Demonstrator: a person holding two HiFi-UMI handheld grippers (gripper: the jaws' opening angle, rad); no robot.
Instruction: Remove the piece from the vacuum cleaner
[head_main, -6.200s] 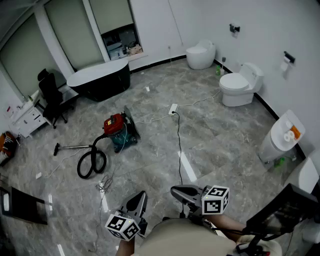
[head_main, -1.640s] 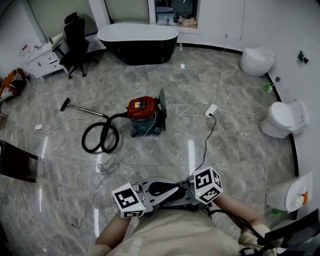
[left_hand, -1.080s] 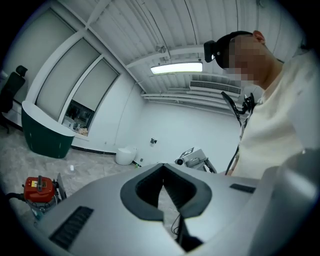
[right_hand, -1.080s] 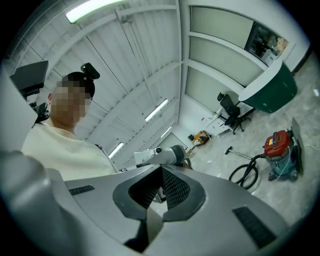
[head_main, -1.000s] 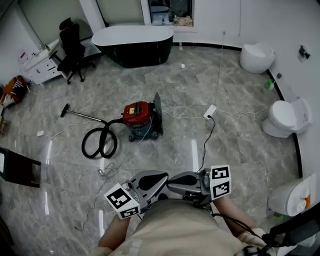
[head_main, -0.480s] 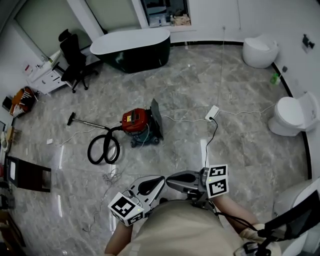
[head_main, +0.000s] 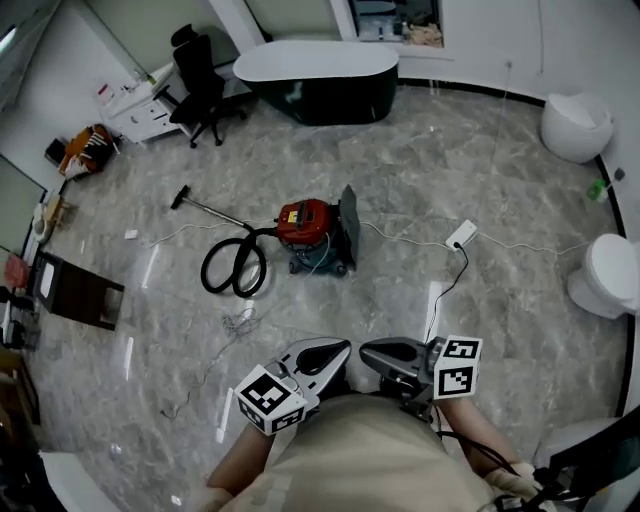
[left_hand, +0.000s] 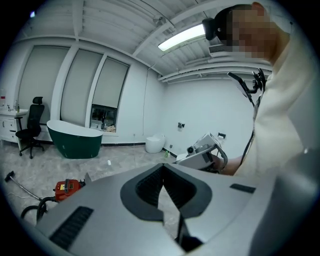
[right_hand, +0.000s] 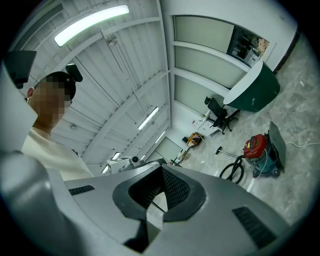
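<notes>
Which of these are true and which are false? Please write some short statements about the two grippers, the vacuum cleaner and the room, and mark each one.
1. The left gripper and the right gripper are both shut, with nothing between their jaws. True.
2. The left gripper touches the vacuum cleaner. False: the vacuum cleaner stands on the floor well ahead of both grippers, which are held close to the person's body.
3. In the head view, the black hose lies coiled on the floor to the left of the red vacuum cleaner. True.
4. The bathtub stands between the person and the vacuum cleaner. False: it stands beyond the vacuum cleaner, at the far side of the room.
</notes>
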